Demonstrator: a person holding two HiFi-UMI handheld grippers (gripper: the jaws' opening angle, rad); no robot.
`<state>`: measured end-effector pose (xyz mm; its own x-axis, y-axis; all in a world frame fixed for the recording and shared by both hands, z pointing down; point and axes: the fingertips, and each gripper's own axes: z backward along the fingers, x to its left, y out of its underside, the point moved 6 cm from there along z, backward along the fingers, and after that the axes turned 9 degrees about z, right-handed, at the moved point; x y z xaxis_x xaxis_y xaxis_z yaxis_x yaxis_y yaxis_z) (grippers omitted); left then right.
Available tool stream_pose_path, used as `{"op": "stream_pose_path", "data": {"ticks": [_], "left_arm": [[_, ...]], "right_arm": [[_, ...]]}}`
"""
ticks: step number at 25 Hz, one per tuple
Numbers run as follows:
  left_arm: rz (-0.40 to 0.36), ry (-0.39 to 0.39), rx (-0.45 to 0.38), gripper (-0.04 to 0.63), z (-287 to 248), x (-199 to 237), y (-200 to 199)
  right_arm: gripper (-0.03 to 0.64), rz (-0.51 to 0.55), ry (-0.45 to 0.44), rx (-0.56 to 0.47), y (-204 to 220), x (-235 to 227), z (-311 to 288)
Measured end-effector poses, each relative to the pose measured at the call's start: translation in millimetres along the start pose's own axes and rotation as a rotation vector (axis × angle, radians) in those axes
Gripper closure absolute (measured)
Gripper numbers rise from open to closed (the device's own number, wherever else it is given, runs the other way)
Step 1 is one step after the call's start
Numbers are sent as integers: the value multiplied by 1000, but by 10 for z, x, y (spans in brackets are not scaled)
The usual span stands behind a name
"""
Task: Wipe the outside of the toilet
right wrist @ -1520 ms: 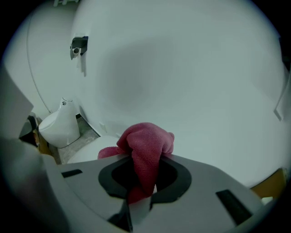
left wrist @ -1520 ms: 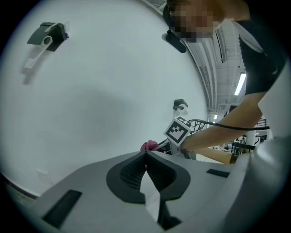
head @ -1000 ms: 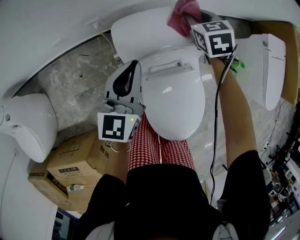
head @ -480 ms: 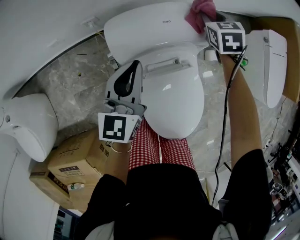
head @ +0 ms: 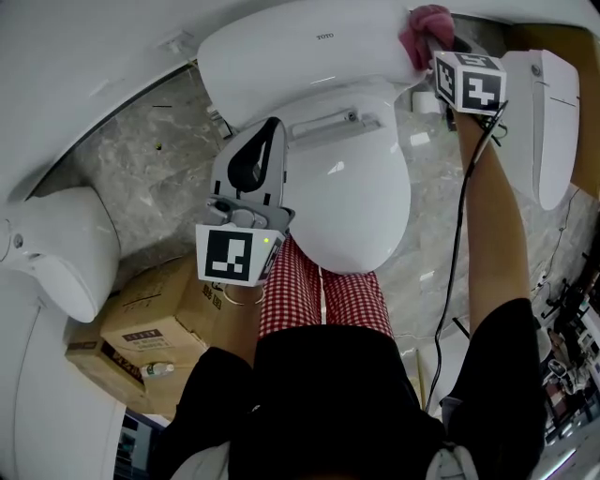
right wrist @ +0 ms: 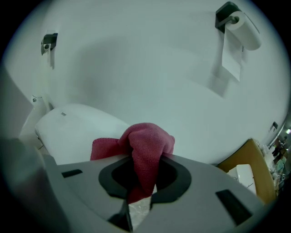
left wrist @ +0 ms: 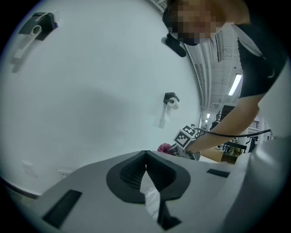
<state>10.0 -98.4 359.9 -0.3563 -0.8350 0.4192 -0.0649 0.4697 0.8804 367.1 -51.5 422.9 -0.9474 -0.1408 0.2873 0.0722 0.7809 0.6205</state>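
Right gripper (head: 439, 45) has its jaws clamped on the pink cloth (head: 422, 26), pressed against the toilet tank (head: 300, 52) at about 1 o'clock in the head view. Left gripper (head: 251, 178) hangs at 9 o'clock of the lid (head: 352, 202), jaws together, nothing in them. Early days I'd guess: the lid and bowl sides are left to wipe.

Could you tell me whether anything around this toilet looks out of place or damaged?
Nothing looks spilled or broken. The only oddity is the cardboard boxes piled on the floor left of the toilet, with a small bottle lying on them. The pink cloth sits clamped in the right gripper.
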Motion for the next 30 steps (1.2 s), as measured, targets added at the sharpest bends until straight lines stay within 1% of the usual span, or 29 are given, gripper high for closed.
{"op": "stream_pose_path", "data": {"ticks": [4,8,11,13,17,20,23,26,30], "left_arm": [[5,0,4,586,4,-5,35],[9,-3,-2,586,34,-6,40],[10,0,-12,586,87,-7,11],[7,1,-18,586,119,-7,-18],[-1,-16,-42,586,199,64,-92],[-29,-47,-50,586,292,142,-151],[-54,-69,-60,586,391,221,-195],[-44,-80,-73,586,493,297,-225],[-46,-99,-78,586,617,419,-240]], "right_arm": [[538,9,19,33,-36,30,45],[538,15,29,5,-71,25,96],[538,14,49,-97,-207,18,201],[538,-2,54,-163,-379,67,357],[538,-16,50,-312,-819,293,720],[538,-27,32,-442,-1123,541,961],[538,-32,-11,-570,-1400,894,1165],[538,-48,-96,-675,-1571,1347,1323],[538,-33,-209,-724,-1691,1962,1392]]}}
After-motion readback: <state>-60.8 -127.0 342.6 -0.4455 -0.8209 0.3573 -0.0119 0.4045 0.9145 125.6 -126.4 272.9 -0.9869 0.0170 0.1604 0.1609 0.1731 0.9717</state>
